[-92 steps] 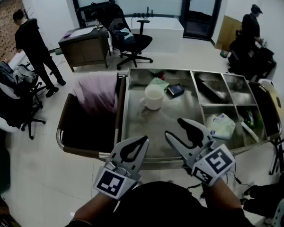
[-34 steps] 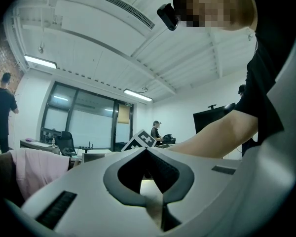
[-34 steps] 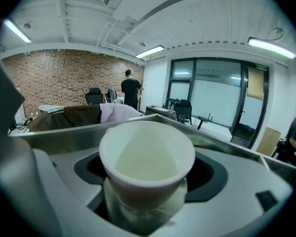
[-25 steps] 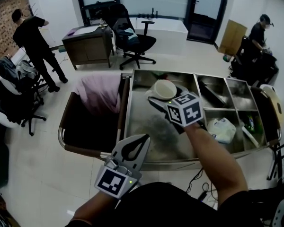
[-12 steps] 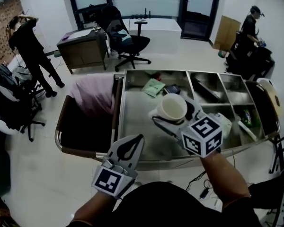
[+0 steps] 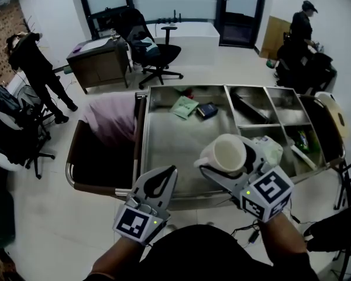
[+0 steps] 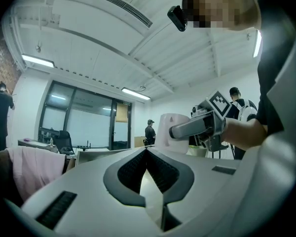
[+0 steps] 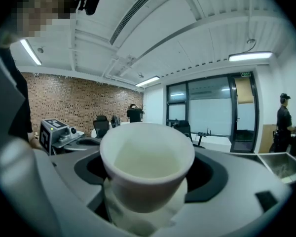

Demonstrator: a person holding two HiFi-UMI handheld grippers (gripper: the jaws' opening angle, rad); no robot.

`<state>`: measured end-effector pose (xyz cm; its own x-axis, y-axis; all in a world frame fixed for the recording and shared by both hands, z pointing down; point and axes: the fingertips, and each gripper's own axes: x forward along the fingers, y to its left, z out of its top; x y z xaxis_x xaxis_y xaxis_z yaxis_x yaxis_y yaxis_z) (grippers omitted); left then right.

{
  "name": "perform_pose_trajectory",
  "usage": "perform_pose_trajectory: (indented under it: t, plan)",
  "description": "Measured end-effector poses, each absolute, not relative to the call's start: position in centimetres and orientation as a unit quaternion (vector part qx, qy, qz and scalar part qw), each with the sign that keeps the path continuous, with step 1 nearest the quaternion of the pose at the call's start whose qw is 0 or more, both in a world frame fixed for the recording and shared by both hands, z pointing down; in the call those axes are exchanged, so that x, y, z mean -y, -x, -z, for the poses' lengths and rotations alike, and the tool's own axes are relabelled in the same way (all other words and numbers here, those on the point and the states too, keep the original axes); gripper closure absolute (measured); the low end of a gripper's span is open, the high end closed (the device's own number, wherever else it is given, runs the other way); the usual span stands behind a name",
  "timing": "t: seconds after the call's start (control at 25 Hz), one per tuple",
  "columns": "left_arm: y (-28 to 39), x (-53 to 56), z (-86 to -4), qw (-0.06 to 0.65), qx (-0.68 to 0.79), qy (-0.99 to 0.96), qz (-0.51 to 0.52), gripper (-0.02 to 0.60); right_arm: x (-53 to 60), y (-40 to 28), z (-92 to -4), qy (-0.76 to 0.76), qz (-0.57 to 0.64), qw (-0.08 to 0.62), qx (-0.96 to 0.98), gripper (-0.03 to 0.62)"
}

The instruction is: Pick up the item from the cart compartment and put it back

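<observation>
Behind the steel cart (image 6: pixel 141 134) stand office chairs (image 6: pixel 158 54); above the near edge of its big compartment (image 6: pixel 169 142) the right gripper (image 6: pixel 229 161) clamps its fingers round the white mug (image 6: pixel 227 152), mouth-up, likely so it can go back down upright. Off to the side the left gripper (image 6: pixel 171 173) hovers, fingers pressed together on nothing, clear of that path.

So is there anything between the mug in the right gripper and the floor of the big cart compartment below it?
Nothing visible. The right gripper holds the mug over bare compartment floor; the green packet and dark box lie farther back.
</observation>
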<state>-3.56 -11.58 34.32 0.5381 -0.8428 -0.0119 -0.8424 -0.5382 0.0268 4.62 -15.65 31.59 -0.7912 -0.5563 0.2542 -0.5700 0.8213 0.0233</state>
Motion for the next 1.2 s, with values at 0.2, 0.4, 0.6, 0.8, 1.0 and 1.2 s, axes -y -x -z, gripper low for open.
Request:
perform_pose_trajectory:
  t: [0.2,0.4,0.6,0.8,1.0,1.2]
  plan:
    - [2.9,11.3,-33.9,0.008,0.473,-0.881,0.02,0.581,13.0,-6.6,-32.2,-0.308,-0.041,0.11,0.944,0.125]
    - [2.1,10.7,-33.5,0.008,0.464,-0.886,0.025,0.581,11.4,-8.2,-33.6,-0.32,-0.045,0.12,0.939,0.125]
    - [1.6,10.2,-33.4,0.006,0.458,-0.889,0.023,0.581,10.9,-9.1,-36.2,-0.34,-0.048,0.139,0.929,0.125]
    - [1.5,9.9,-33.6,0.006,0.459,-0.888,0.015,0.58,10.7,-9.4,-36.9,-0.34,-0.059,0.139,0.928,0.125]
    - [1.5,9.9,-33.8,0.008,0.464,-0.886,0.01,0.58,10.6,-9.2,-36.6,-0.337,-0.059,0.133,0.93,0.125]
    - [1.2,9.9,-33.8,0.002,0.464,-0.886,0.002,0.58,10.7,-9.4,-36.5,-0.338,-0.059,0.131,0.93,0.125]
